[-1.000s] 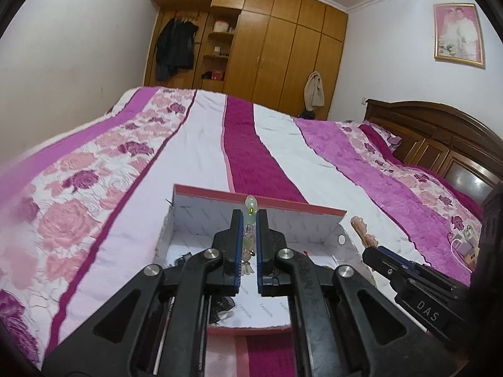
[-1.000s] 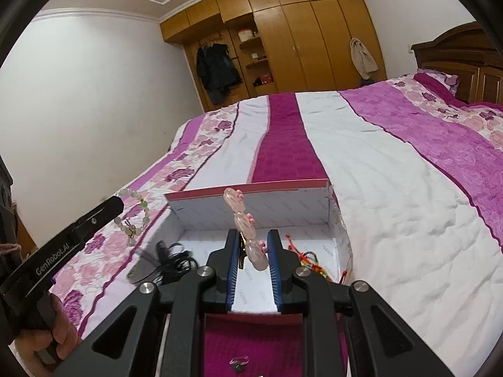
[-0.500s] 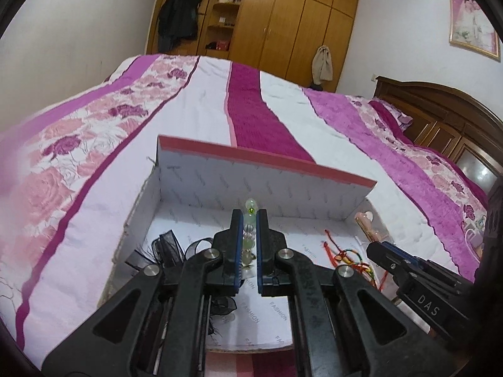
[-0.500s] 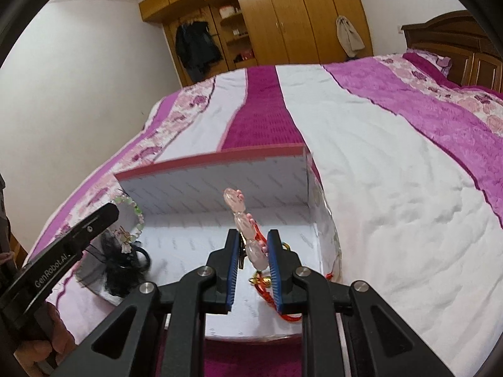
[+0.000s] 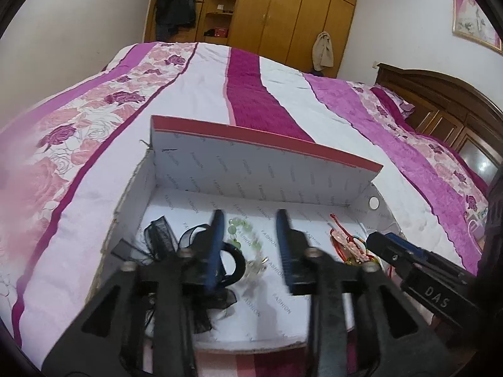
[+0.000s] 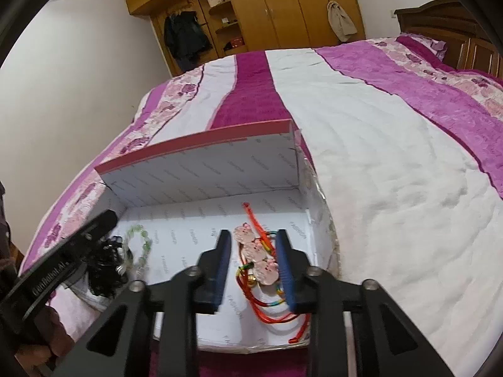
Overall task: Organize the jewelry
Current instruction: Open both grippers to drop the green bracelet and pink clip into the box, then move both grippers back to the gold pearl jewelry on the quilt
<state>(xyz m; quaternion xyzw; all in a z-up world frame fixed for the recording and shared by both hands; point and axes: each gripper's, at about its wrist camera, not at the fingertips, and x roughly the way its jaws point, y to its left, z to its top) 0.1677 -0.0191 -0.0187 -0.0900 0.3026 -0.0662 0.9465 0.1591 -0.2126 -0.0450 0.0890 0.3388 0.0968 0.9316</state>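
Observation:
A white box with a pink rim lies open on the bed. My left gripper is open over the box; a pale green bead bracelet lies on the box floor between its fingers. My right gripper is open; a pink bead bracelet lies on the box floor between its fingers, on top of red cord bracelets. A black ribbon hair tie lies at the box's left side.
The box sits near the foot of a bed with a striped pink, white and magenta quilt. A wooden wardrobe stands behind, a headboard at right. A hand holds the left gripper.
Both grippers moved down into the box and opened. The green bracelet dropped from the left one and the pink bracelet from the right one onto the box floor.

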